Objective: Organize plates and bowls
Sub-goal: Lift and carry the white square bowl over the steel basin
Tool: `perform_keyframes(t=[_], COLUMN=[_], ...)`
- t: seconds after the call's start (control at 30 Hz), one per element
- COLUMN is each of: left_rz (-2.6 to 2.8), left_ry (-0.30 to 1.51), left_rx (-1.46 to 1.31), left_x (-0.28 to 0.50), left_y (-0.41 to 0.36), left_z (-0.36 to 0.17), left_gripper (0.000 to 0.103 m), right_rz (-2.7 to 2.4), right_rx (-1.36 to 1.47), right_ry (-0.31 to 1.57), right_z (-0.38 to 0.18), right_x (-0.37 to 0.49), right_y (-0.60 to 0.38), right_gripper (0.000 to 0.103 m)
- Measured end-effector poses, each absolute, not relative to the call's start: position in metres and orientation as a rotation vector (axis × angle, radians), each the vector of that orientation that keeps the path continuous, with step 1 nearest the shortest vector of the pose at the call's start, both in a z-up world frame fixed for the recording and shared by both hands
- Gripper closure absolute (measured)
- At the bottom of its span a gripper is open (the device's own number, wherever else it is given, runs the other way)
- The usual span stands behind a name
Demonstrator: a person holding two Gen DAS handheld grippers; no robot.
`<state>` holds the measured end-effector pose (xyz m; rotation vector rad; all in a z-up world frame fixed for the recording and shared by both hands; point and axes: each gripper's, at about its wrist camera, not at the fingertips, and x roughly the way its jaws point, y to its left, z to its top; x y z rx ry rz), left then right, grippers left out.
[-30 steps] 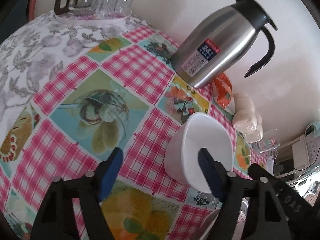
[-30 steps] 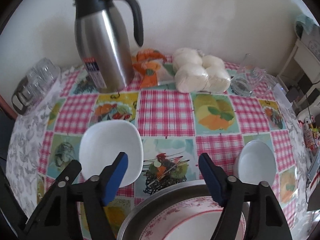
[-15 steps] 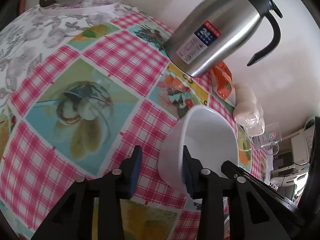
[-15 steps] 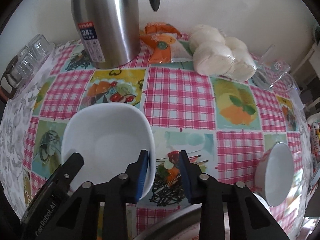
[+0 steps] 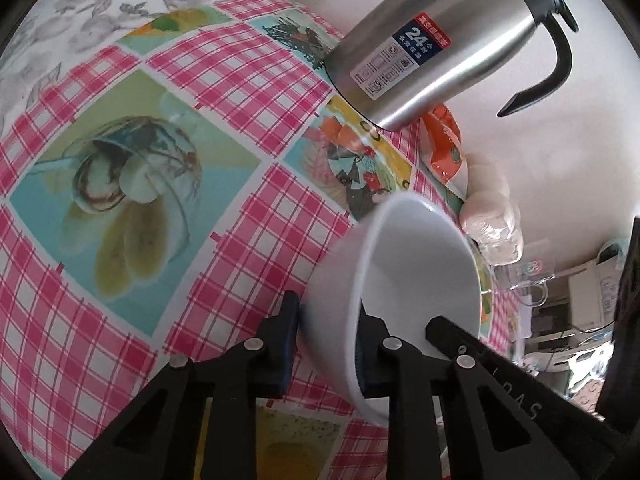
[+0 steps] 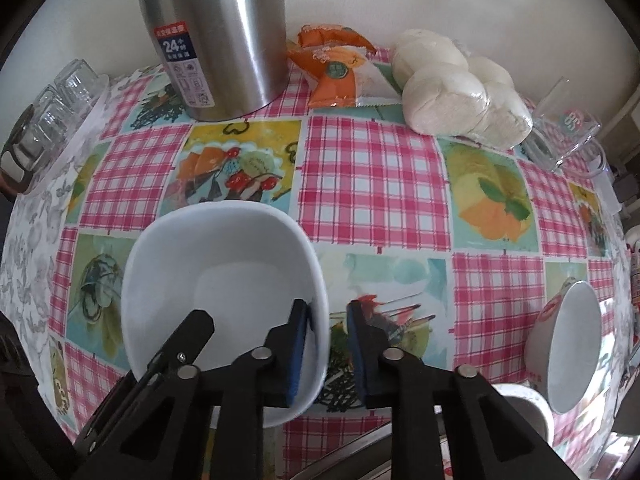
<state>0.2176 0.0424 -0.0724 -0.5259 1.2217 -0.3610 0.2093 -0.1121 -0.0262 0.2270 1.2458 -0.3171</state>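
1. A white, rounded-square ceramic bowl (image 6: 216,280) sits on a pink-checked tablecloth with fruit pictures (image 6: 372,184); nothing can be seen inside it.
2. The left gripper (image 5: 326,344) is clamped on the bowl's near wall, one finger outside, one inside.
3. The right gripper (image 6: 326,344) straddles the opposite rim, its jaws narrowed; whether both pads touch the rim cannot be told.
4. A second white round bowl with red patterning (image 6: 568,340) lies tilted at the right, also with nothing seen in it.
5. A steel thermos jug with black handle (image 6: 216,36) stands behind, beside an orange snack packet (image 6: 340,72) and bagged white buns (image 6: 460,88).
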Motion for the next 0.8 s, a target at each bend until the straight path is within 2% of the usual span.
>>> perform_keyframes(t=[0.33, 0.8], left_rz=[-0.381, -0.451], left_ry=[1.223, 1.033], left_rx=[-0.567, -0.494], left_x=[0.212, 0.166], left_y=[0.054, 0.058], left_z=[-0.065, 0.039], left_gripper=[0.082, 0.082], right_rz=[-0.284, -0.245], right_rx=[0.253, 0.227], right_ry=[1.201, 0.961], right_z=[-0.012, 0.079], right_x=[0.199, 0.136], right_y=[-0.107, -0.096], right_gripper=[0.091, 0.091])
